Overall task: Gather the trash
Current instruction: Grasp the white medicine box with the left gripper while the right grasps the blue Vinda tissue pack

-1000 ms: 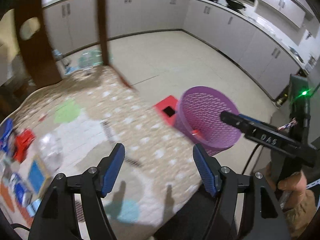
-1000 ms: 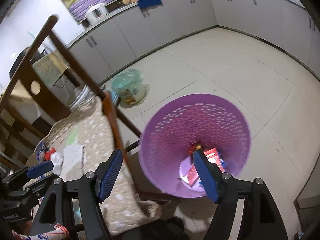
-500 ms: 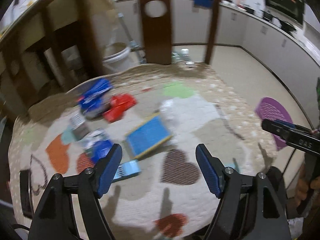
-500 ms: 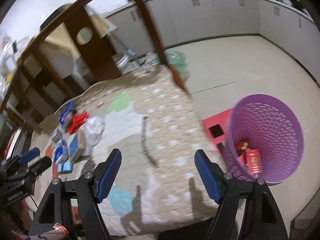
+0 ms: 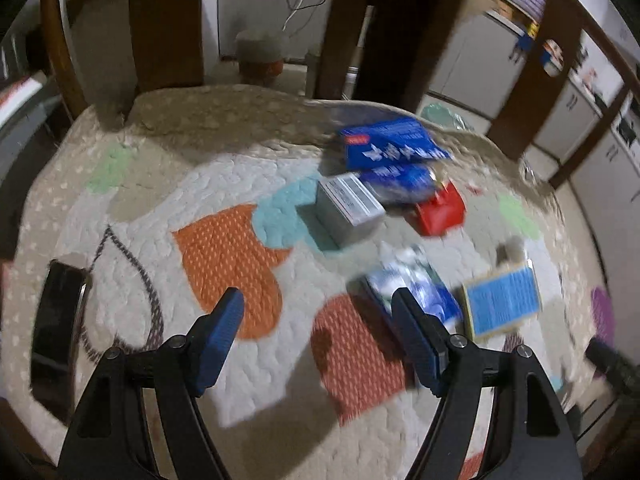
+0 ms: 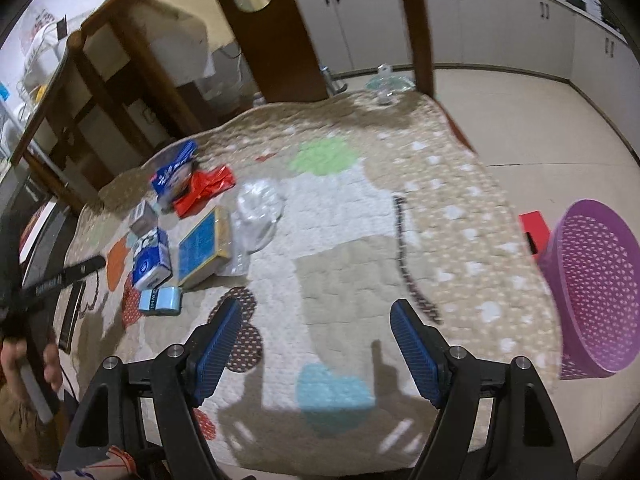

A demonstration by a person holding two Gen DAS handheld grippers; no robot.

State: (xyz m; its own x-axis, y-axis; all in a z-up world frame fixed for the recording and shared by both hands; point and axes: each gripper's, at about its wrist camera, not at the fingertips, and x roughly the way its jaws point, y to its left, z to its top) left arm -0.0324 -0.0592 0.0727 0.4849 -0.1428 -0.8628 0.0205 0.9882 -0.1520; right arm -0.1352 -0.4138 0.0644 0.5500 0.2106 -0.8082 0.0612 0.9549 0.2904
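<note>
Trash lies on a patterned quilt [image 5: 224, 184]: blue packets [image 5: 392, 144], a grey box [image 5: 348, 204], a red wrapper [image 5: 440, 210], a blue-and-white pack [image 5: 416, 288] and a blue-faced box [image 5: 502, 300]. My left gripper [image 5: 316, 300] hangs open above the quilt, just left of the blue-and-white pack, with nothing between its fingers. My right gripper [image 6: 316, 308] is open over bare quilt [image 6: 360, 216]. The trash pile, with a clear plastic bag [image 6: 258, 208] and a light blue box [image 6: 160, 300], lies to its left. A purple basket [image 6: 596, 292] stands on the floor at the right.
A dark phone [image 5: 56, 332] lies at the quilt's left edge. A brown wooden chair back [image 6: 268, 28] rises behind. A red object [image 6: 534, 228] sits on the floor beside the basket. A person's hand [image 6: 16, 356] is at the left edge. White cabinets [image 6: 500, 28] line the far wall.
Both grippers swung left, away from the purple basket and over the quilt. The trash pile has come into the left wrist view, and the basket has slid to the right edge in both views.
</note>
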